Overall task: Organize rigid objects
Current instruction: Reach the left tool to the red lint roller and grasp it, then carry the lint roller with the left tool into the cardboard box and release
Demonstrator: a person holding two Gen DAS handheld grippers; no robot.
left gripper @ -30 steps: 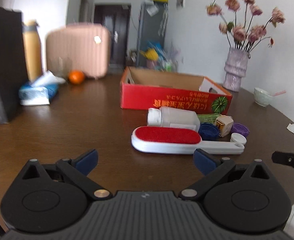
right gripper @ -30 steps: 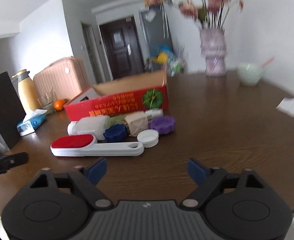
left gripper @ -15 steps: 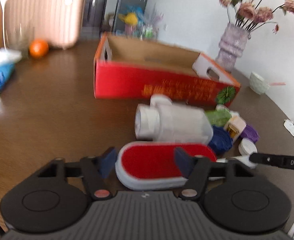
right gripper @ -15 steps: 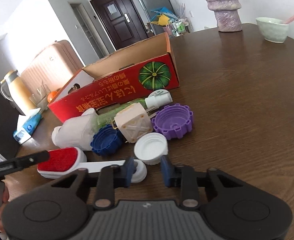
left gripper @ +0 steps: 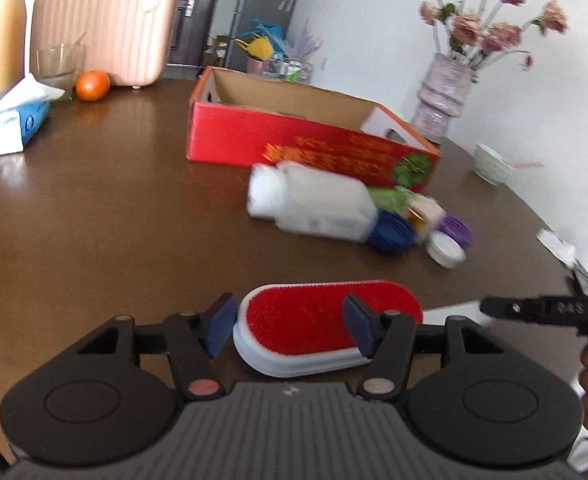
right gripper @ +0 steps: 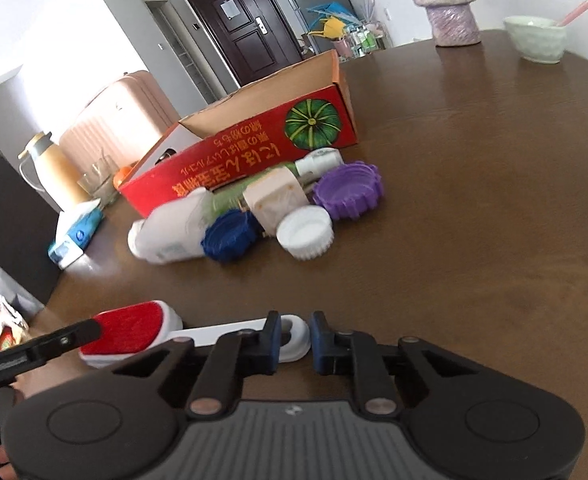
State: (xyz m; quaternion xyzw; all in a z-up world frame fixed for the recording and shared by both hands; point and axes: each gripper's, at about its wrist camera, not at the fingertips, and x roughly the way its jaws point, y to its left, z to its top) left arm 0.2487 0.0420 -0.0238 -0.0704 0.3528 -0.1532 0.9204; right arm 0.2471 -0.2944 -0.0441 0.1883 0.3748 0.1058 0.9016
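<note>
So basically the whole thing hinges on how the lint brush lies: its long axis runs crosswise between the two grippers, red head toward the left one and white handle toward the right. The left gripper has its blue pads around the head, one at the rounded tip, one partway along the red pad, and looks clamped on it. The right gripper is pinching the handle's end, nearly closed around it. The brush looks lifted off the table, though that's hard to be sure of.

The red box sits ahead of both, open top up, with the white bottle and caps in between, so the carry probably has to clear that pile.

The left view shows the box's inside wall; the right view shows the handle hole and the purple cap clearly.
</note>
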